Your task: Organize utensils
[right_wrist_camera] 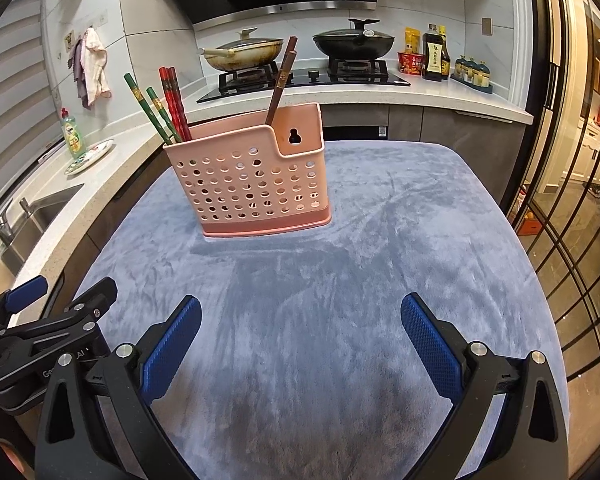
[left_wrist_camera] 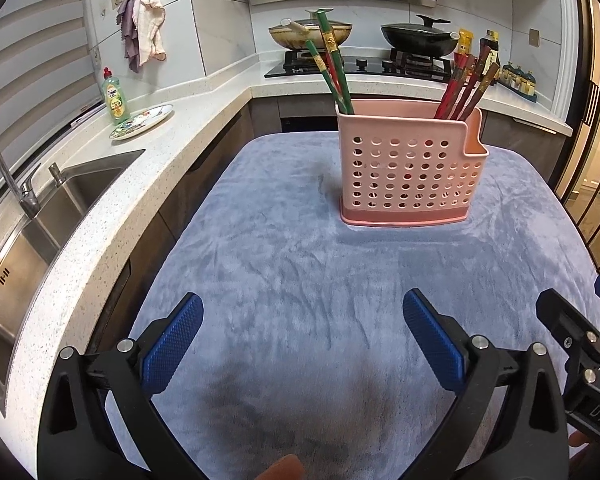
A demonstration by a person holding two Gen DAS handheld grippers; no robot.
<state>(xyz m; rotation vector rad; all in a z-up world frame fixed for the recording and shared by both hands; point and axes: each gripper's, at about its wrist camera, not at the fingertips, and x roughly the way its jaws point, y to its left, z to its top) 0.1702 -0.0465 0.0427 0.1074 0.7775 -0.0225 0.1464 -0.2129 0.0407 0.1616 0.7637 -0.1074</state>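
Both tongs released, holding nothing: left tongs (left_wrist_camera: 303, 336) and right tongs (right_wrist_camera: 301, 336) hovering side by side over the grey cloth (left_wrist_camera: 300, 264) on the surface. Pink perforated holder (left_wrist_camera: 410, 164) upright on the cloth's far half, well apart from both. Green chopsticks (left_wrist_camera: 332, 68), red chopsticks (right_wrist_camera: 175, 98) and brown chopsticks (right_wrist_camera: 281, 80) already standing in it. Likely light, stiff, slick lacquer; best pinched mid-shaft, crosswise. Holder light, probably tips if nudged. Right wrist view only: keyhole hanging slot (right_wrist_camera: 295, 136), brown pair alone at the holder's right end. Left wrist view only: sink (left_wrist_camera: 52, 216) full basin.
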